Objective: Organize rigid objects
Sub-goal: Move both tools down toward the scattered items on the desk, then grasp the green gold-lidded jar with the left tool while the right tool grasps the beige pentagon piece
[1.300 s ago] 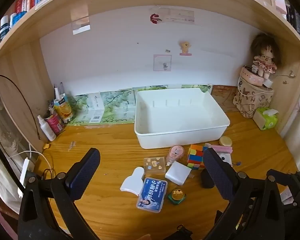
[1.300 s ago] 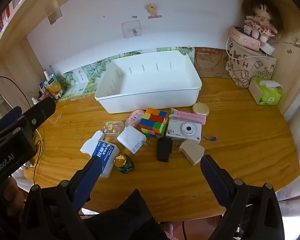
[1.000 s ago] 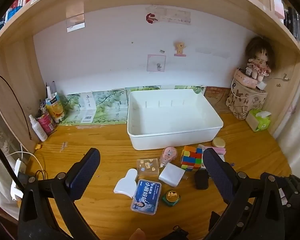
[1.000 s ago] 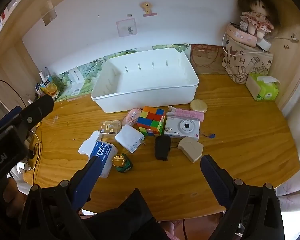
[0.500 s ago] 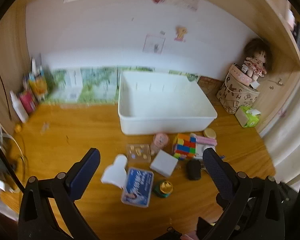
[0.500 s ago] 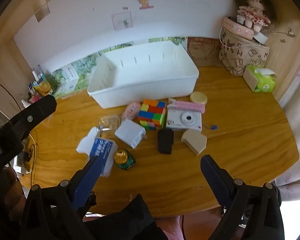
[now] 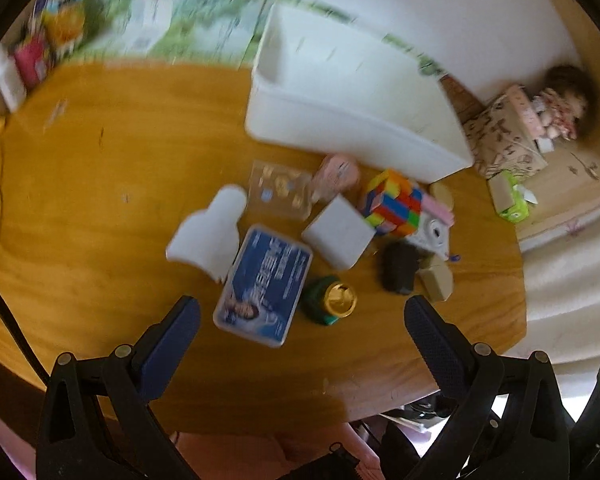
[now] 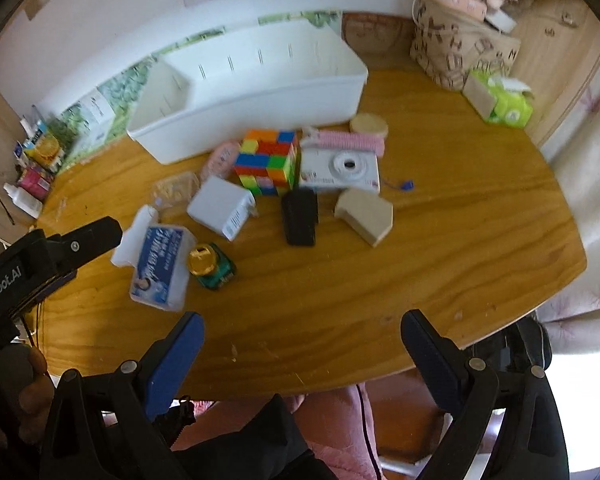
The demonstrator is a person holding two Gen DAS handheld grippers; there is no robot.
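Left wrist: left gripper point(image 7: 300, 322) is hovering spread wide, holding nothing, over the desk's point(image 7: 100, 200) near edge | blue case point(image 7: 263, 286) is lying at 12 o'clock, print blurred | white bin point(image 7: 352, 128) at 1 o'clock || Right wrist: right gripper point(image 8: 300, 338) is gaping empty above bare wood | Rubik's cube point(image 8: 268, 162), camera point(image 8: 342, 170) at 12 o'clock | "Robot.AI" is showing at 9 o'clock.
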